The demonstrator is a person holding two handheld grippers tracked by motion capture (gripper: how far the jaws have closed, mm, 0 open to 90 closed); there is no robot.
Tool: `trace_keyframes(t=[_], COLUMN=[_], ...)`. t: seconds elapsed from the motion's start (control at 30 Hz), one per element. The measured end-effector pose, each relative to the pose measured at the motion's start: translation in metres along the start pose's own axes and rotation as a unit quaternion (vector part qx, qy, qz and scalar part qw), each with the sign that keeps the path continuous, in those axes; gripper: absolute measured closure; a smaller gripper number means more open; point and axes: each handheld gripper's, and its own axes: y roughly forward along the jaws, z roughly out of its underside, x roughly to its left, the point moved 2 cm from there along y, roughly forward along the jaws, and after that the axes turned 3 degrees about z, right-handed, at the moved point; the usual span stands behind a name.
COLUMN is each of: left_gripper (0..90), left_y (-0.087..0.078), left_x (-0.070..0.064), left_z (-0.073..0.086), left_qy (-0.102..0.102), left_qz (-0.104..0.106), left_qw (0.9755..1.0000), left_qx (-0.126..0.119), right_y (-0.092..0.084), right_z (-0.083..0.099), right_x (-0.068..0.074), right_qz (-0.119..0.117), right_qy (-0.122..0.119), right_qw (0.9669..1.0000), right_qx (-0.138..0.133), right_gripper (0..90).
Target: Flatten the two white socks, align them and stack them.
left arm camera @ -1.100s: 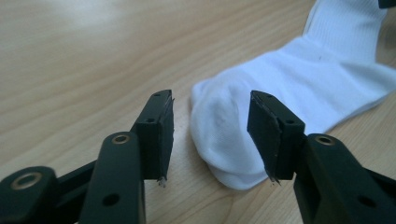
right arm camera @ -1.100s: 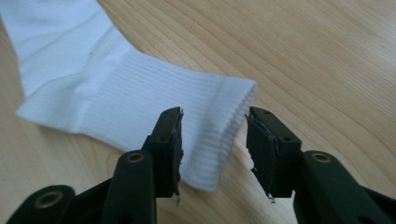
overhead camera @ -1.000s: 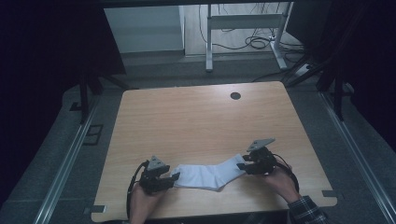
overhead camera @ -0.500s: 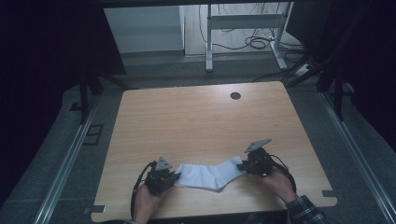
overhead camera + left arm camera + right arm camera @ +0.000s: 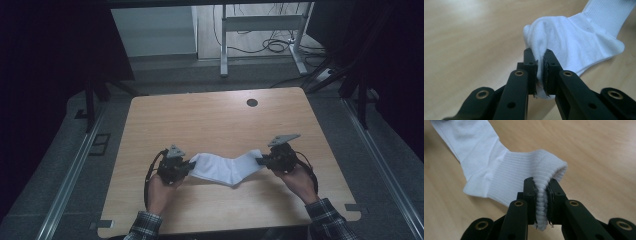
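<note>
Wooden table (image 5: 220, 125), light grain, rounded corners, with a small dark round hole (image 5: 252, 102) near its far edge, right of centre. Grey floor around the table; a pale metal frame (image 5: 260, 30) with loose cables stands beyond the far edge. White sock (image 5: 225, 167) lies on the near half of the table, roughly centred left to right, stretched sideways between the two grippers with its heel bend pointing toward the person. Person's forearms come in from the near edge, plaid sleeve cuffs at both wrists. Left hand (image 5: 160, 190) holds the left gripper (image 5: 187, 166) at the sock's left end; right hand (image 5: 300, 180) holds the right gripper (image 5: 261, 161) at the sock's right end, a grey three-cornered plate (image 5: 283, 138) standing up on top of it. Left gripper view: sock (image 5: 574, 42) runs away up and to the right over the tabletop (image 5: 469, 37); the smooth-knit toe end is bunched and pinched between the two black jaws of the left gripper (image 5: 540, 72), a little fabric poking out below the pads. Right gripper view: the ribbed cuff of the sock (image 5: 506, 175) is folded and clamped between the jaws of the right gripper (image 5: 541, 202), ribbing squeezed tight in the gap, open cuff rim curling just past the jaw tips; the foot part trails off to the upper left, lying flat on the tabletop (image 5: 599, 152).
</note>
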Motion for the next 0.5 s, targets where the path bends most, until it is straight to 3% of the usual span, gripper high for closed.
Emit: trace_keyframes(t=[0.2, 0.5], left_gripper=[82.8, 80.6], left_y=[0.017, 0.047], left_x=[0.015, 0.032], left_z=[-0.018, -0.011], left_qy=[-0.001, -0.019], left_qz=[-0.021, -0.040], left_qw=[0.9998, 0.9987], left_qx=[0.000, 0.027], right_y=[0.017, 0.042], right_z=[-0.011, -0.006], right_x=[-0.019, -0.033], right_qz=[0.021, 0.033], right_qy=[0.013, 0.016], right_qw=[0.9997, 0.9991], right_qx=[0.001, 0.021], right_gripper=[78.5, 75.8])
